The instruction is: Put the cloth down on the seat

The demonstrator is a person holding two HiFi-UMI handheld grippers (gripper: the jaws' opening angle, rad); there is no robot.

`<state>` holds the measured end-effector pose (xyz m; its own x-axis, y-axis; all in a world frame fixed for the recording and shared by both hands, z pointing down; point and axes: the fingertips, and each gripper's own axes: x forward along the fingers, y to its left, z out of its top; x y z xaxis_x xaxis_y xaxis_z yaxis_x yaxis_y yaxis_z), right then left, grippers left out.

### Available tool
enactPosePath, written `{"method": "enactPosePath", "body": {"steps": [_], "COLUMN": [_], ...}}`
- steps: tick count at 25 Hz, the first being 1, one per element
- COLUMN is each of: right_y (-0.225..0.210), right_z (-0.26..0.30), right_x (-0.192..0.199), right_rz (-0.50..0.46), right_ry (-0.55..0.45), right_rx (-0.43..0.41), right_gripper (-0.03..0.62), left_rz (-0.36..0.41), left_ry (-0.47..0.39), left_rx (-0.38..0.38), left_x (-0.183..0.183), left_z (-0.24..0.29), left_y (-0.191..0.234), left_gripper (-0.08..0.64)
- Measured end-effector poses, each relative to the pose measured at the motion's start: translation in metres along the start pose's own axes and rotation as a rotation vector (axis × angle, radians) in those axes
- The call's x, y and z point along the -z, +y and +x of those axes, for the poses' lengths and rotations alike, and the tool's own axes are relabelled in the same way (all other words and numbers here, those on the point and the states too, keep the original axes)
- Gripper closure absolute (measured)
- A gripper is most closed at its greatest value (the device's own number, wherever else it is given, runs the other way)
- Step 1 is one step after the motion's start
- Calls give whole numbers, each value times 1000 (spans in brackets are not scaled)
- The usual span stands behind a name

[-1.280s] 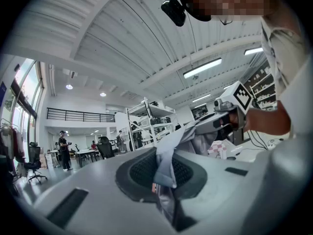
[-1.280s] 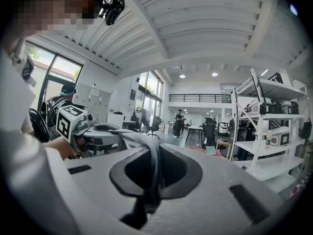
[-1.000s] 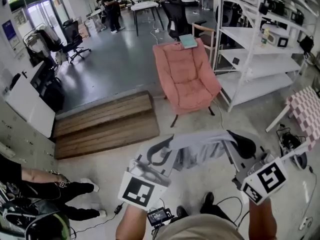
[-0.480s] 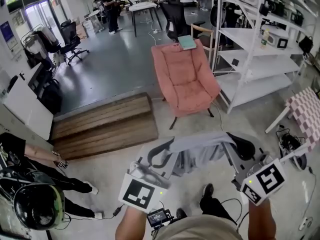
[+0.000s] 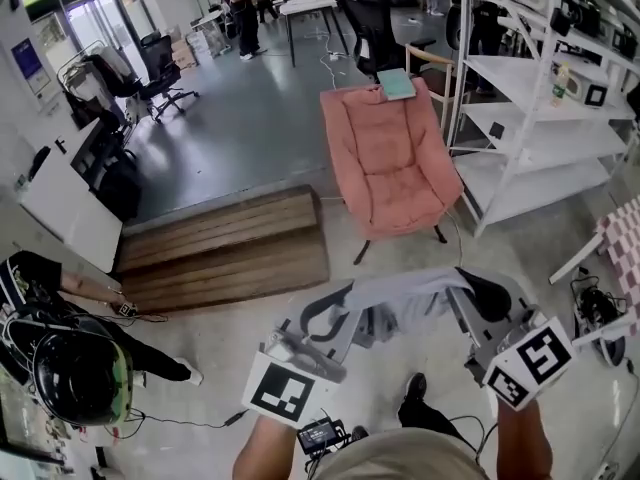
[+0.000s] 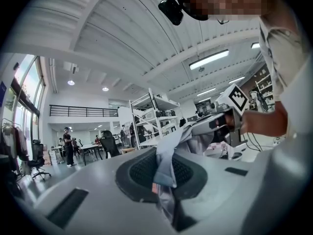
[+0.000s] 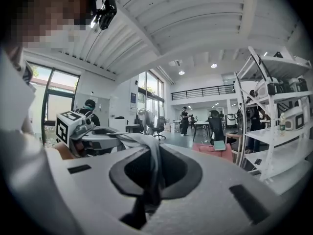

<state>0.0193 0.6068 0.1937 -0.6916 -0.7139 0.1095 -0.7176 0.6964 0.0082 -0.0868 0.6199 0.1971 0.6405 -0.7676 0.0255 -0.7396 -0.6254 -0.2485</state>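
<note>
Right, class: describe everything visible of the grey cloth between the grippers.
The cloth is pale grey, thin, soft fabric. It hangs stretched between the left gripper and right gripper, each shut on one end, with loose folds sagging below the taut top edge. Only the jaws touch it; the pink armchair stands ahead.

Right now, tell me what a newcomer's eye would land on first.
A pale grey cloth hangs stretched between the left tool and the right tool, each shut on one end, at the bottom of the head view. Ahead stands a salmon-pink padded armchair, beside white metal shelving.
</note>
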Motion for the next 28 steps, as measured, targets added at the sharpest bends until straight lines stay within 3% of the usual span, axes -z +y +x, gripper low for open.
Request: {"method": "enactPosePath", "body": {"steps": [16, 28], "right_y": [-132, -231], "right_z": [67, 84], "right_x": [0, 1], "right_rz": [-7, 3], "right_ry": [14, -22], "right_rx": [-88, -104], "right_gripper": [577, 577], "left_rz": [-9, -71], "left_ry": [43, 59], "left_rx": [-75, -90], "left_x": [13, 18], "left_z": [134, 235], "left_y": [43, 52], "left_gripper": [538, 538]}}
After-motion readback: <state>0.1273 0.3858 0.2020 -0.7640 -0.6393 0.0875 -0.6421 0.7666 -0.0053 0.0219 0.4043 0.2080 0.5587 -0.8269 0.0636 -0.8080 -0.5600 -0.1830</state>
